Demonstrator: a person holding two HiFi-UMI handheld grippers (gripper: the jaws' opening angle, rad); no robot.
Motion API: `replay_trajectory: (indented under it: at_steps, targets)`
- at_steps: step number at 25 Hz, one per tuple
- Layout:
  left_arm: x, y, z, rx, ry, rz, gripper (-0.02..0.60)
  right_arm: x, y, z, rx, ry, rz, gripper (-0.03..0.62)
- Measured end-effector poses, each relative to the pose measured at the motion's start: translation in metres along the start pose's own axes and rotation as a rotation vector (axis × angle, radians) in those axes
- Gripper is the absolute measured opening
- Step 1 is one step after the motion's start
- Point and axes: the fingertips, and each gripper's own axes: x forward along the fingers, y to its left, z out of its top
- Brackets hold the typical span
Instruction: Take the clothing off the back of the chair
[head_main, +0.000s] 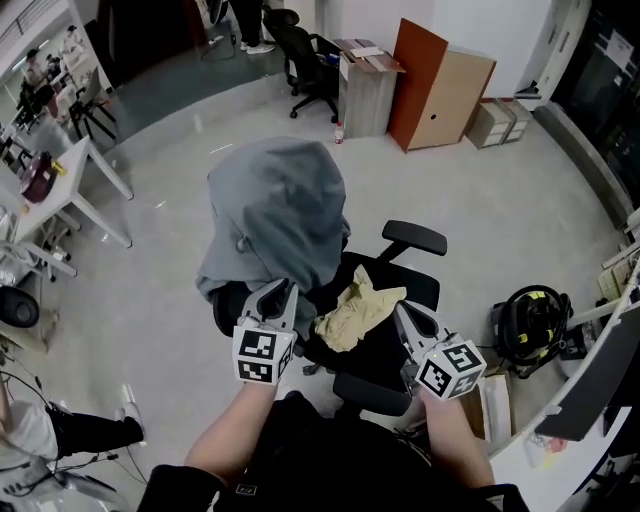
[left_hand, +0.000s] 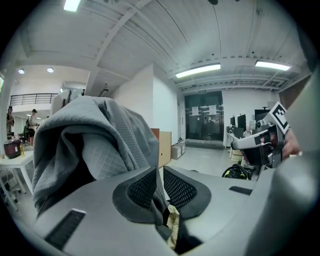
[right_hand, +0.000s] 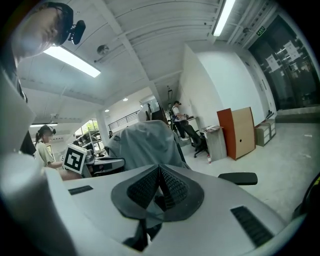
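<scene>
A grey hooded garment (head_main: 275, 210) hangs over the back of a black office chair (head_main: 414, 239). My left gripper (head_main: 283, 291) is at the garment's lower edge on the chair's left side. In the left gripper view a fold of the grey garment (left_hand: 75, 145) runs between the pads of my left gripper (left_hand: 157, 176), which is shut on it. My right gripper (head_main: 400, 309) hovers over the seat's right side with its jaws shut; in the right gripper view the right gripper (right_hand: 159, 172) has its pads together and the garment (right_hand: 145, 142) stands apart, further off.
A crumpled yellow cloth (head_main: 358, 312) lies on the seat between the grippers. A black-and-yellow object (head_main: 530, 325) sits on the floor by a white desk on the right. A wooden cabinet (head_main: 440, 85) and another chair (head_main: 310, 60) stand far back, a white table (head_main: 70, 190) left.
</scene>
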Motion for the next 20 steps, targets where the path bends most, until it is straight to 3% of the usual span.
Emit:
replay_trajectory:
  at_steps: [4, 13, 16, 20]
  targets:
    - [0.028, 0.014, 0.011, 0.009, -0.014, -0.043, 0.04, 0.027, 0.001, -0.003, 0.014, 0.019, -0.025, 0.017]
    - [0.089, 0.056, 0.033, 0.103, -0.046, -0.197, 0.025, 0.088, -0.017, 0.006, 0.06, 0.012, -0.194, 0.021]
    - [0.123, 0.064, 0.045, 0.13, -0.063, -0.241, 0.023, 0.1, -0.042, 0.004, 0.087, 0.021, -0.269, 0.138]
    - [0.171, 0.064, 0.058, 0.142, -0.068, -0.305, 0.023, 0.109, -0.083, 0.006, 0.104, 0.037, -0.336, 0.185]
